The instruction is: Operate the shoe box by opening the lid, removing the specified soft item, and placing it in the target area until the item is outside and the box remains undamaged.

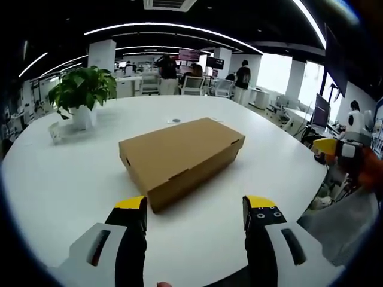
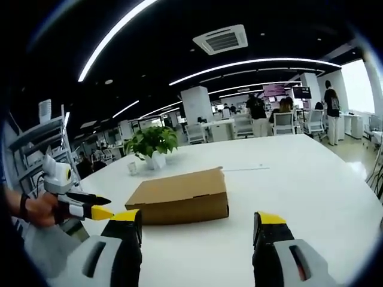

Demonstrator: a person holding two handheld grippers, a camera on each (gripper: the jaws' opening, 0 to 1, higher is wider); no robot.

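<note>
A brown cardboard shoe box (image 1: 179, 156) lies on the white round table (image 1: 60, 179) with its lid closed; the right gripper view shows the box (image 2: 182, 196) from its other side. My left gripper (image 1: 194, 206) is open, its jaws apart just short of the box's near corner, nothing between them. It also appears at the left edge of the right gripper view as the left gripper (image 2: 90, 210), held by a hand. My right gripper (image 2: 197, 224) is open and empty, a little in front of the box. At the right edge of the left gripper view the right gripper (image 1: 335, 146) hangs beyond the table rim.
A potted green plant (image 1: 81, 95) stands on the table behind the box, with a small clear cup (image 2: 132, 168) beside it. Office desks, chairs and standing people (image 1: 242, 75) fill the background. White table surface (image 2: 299, 179) lies open around the box.
</note>
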